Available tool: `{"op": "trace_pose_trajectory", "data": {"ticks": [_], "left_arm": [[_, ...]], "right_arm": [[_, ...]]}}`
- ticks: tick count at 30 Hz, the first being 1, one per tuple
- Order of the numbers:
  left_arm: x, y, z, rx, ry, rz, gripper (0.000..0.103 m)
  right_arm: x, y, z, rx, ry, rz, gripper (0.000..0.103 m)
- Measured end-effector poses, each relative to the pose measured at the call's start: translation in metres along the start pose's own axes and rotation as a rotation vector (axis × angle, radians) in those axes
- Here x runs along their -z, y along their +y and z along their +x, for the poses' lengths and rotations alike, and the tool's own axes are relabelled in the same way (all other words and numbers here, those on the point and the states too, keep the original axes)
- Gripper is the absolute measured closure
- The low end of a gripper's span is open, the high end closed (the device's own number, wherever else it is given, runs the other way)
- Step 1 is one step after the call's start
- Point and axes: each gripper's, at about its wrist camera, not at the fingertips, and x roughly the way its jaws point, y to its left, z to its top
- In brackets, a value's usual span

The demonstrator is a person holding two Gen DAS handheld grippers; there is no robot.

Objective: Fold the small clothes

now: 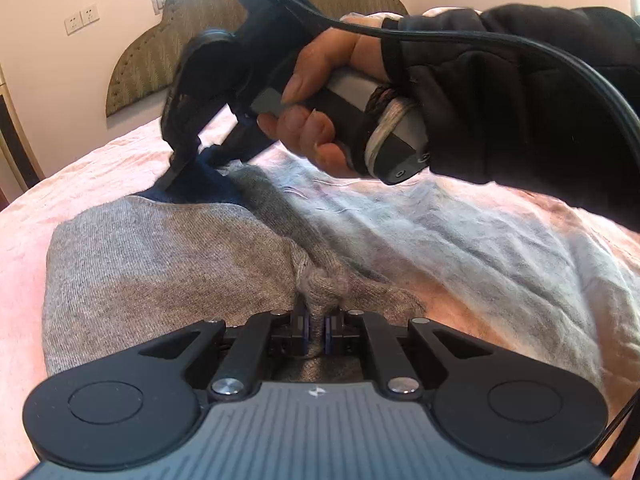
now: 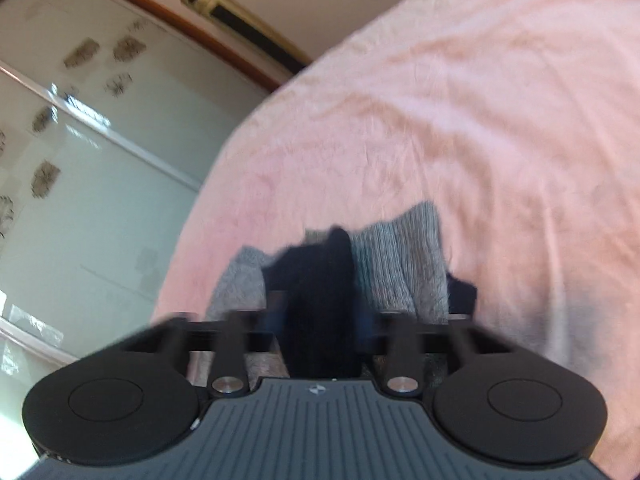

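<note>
Pinching a bunched fold of the grey knit garment (image 1: 160, 256) in my left gripper (image 1: 316, 330), jaws narrow; it is lying on the pink bedsheet (image 1: 100, 168). My right gripper (image 2: 320, 320) is clamping its navy trim (image 2: 320, 272).

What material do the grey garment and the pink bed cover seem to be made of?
Grey garment: seemingly a soft knit, wool or cotton blend; fine ribbed stitches and a matte, heathered surface show. Pink bed cover: probably thin woven cotton, matte, with many fine crinkles. The exact fibres cannot be told.
</note>
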Motion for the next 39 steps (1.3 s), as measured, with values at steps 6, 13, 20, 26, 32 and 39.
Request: {"op": "trace_pose_trajectory", "data": {"ticks": [6, 13, 20, 26, 32, 39], "left_arm": [[0.002, -0.011, -0.006, -0.008, -0.011, 0.017, 0.097], [0.002, -0.013, -0.009, -0.003, -0.015, 0.023, 0.097], [0.003, -0.012, -0.011, 0.000, -0.018, 0.025, 0.097], [0.004, -0.013, -0.011, 0.001, -0.034, 0.022, 0.097], [0.012, 0.029, -0.036, 0.222, -0.034, -0.060, 0.082], [0.041, 0.143, -0.096, 0.342, -0.077, -0.362, 0.026]], "right_arm": [[-0.005, 0.010, -0.027, 0.060, -0.100, -0.097, 0.087], [-0.001, 0.020, -0.030, 0.046, -0.117, -0.105, 0.061], [0.000, 0.016, 0.008, 0.213, -0.019, -0.196, 0.073], [-0.001, 0.011, -0.023, 0.142, -0.122, -0.154, 0.091], [0.005, -0.017, -0.029, 0.122, -0.144, 0.013, 0.055], [0.009, -0.017, -0.068, 0.046, -0.189, -0.019, 0.014]]}}
